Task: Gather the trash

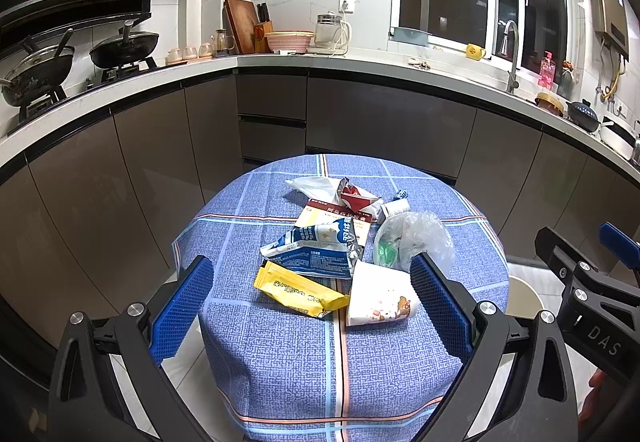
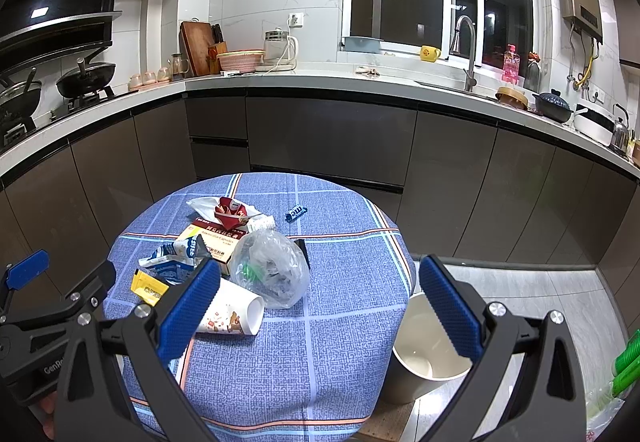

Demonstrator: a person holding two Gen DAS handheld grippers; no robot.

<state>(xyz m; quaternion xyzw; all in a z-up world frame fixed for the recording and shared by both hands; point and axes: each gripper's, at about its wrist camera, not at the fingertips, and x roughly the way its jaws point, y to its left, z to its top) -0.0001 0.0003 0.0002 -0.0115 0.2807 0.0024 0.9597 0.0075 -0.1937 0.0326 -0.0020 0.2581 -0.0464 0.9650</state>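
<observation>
A pile of trash lies on the round table with the blue checked cloth (image 1: 280, 354). In it are a yellow wrapper (image 1: 298, 294), a blue-white pouch (image 1: 316, 250), a paper cup (image 1: 380, 300) on its side, a clear plastic bag (image 1: 420, 238), a medicine box (image 1: 332, 220), a red wrapper (image 1: 356, 198) and a small blue wrapper (image 2: 296, 212). My left gripper (image 1: 312, 266) hovers open in front of the pile, holding nothing. My right gripper (image 2: 320, 268) is open too, held over the table's right side with nothing in it. A white bin (image 2: 424, 358) stands on the floor to the right of the table.
Grey kitchen cabinets (image 1: 360, 122) curve behind the table. The counter above carries pans (image 1: 120, 48), a kettle (image 1: 330, 30) and a sink tap (image 1: 512, 54). Tiled floor (image 2: 540, 294) lies to the right, with a green object (image 2: 628, 362) at the far right edge.
</observation>
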